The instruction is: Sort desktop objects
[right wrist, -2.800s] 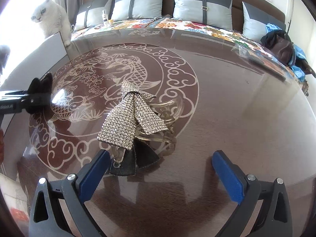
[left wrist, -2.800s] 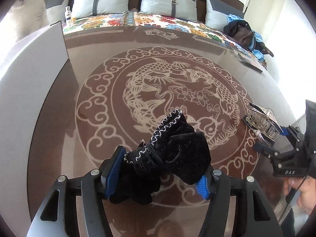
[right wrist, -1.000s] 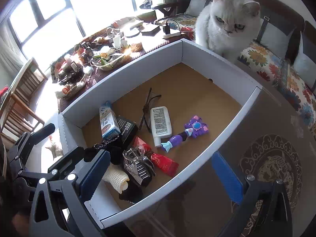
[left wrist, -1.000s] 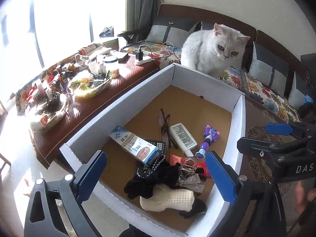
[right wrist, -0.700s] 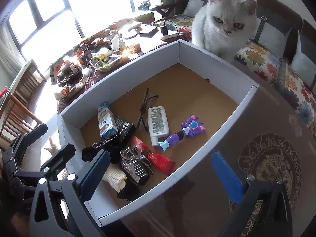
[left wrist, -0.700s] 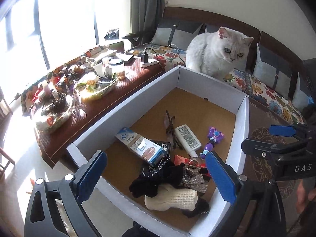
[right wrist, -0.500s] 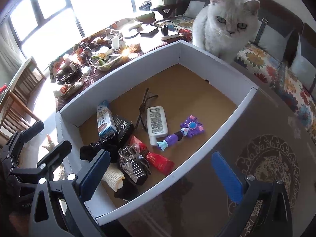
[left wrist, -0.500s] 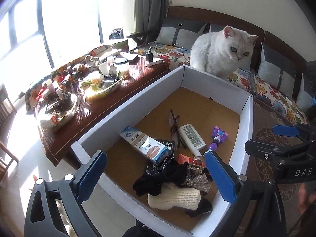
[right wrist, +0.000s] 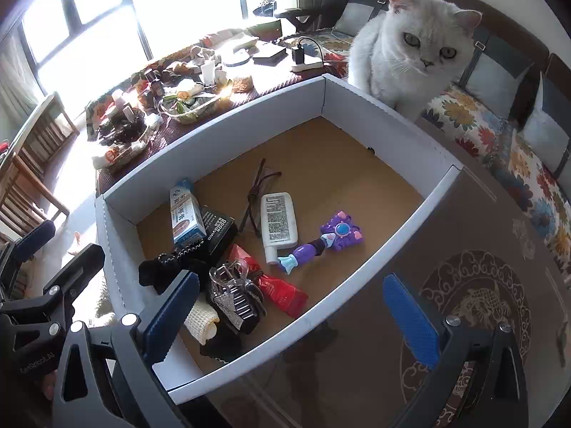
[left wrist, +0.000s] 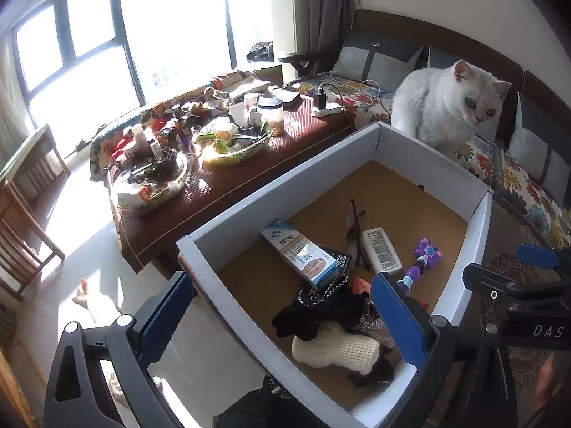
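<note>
- Now that both tools have let go, the black glove [right wrist: 171, 271] and sparkly hair clip [right wrist: 232, 296] lie in the white box [right wrist: 357, 100], at the lower left of the right view.
- Left gripper [left wrist: 282, 317] and right gripper [right wrist: 289, 317] are wide open, holding nothing.
- That sorting step looks done.
- A white cat [right wrist: 407, 39] sits at the box's far edge, upper right, and could get in the way.

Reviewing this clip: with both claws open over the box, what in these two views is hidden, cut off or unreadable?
- Sparkly rhinestone hair clip: left wrist view, largely behind the left claw's blue finger.
- Cream knitted glove: right wrist view, partly behind the right claw's finger.
- White tube's label: both views, print too small.
- Round patterned table: both views, cut off by the frame edge.
</note>
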The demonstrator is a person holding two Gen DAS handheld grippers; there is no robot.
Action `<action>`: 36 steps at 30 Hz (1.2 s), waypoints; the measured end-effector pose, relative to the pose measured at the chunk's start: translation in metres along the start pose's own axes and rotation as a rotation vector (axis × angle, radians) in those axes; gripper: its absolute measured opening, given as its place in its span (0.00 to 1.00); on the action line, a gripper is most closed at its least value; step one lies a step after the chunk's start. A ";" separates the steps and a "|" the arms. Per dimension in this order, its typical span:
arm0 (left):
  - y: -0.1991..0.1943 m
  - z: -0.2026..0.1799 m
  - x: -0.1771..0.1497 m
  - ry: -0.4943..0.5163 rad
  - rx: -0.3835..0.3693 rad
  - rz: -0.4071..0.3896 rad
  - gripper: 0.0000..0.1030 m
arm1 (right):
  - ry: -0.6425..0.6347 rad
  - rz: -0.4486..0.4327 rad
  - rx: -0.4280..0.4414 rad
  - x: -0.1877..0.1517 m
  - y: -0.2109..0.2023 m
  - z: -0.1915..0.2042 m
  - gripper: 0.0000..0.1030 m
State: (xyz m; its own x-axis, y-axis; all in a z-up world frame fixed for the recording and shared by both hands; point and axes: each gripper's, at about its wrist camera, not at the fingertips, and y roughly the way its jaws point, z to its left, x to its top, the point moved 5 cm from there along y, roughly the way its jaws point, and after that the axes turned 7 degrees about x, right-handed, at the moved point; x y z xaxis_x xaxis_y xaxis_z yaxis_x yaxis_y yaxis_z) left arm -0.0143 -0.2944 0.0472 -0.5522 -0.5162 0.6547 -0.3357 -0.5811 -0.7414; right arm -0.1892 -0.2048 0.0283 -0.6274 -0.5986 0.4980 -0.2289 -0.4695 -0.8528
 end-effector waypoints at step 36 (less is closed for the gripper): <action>0.004 0.006 0.003 -0.039 -0.059 0.096 0.98 | -0.086 0.034 0.021 0.005 -0.003 0.016 1.00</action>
State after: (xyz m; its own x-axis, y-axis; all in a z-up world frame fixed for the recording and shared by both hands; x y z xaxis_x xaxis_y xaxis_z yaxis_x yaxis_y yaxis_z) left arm -0.0124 -0.3017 0.0470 -0.5543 -0.5923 0.5847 -0.3277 -0.4904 -0.8075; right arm -0.1797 -0.2165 0.0359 -0.5680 -0.6678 0.4811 -0.1924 -0.4606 -0.8665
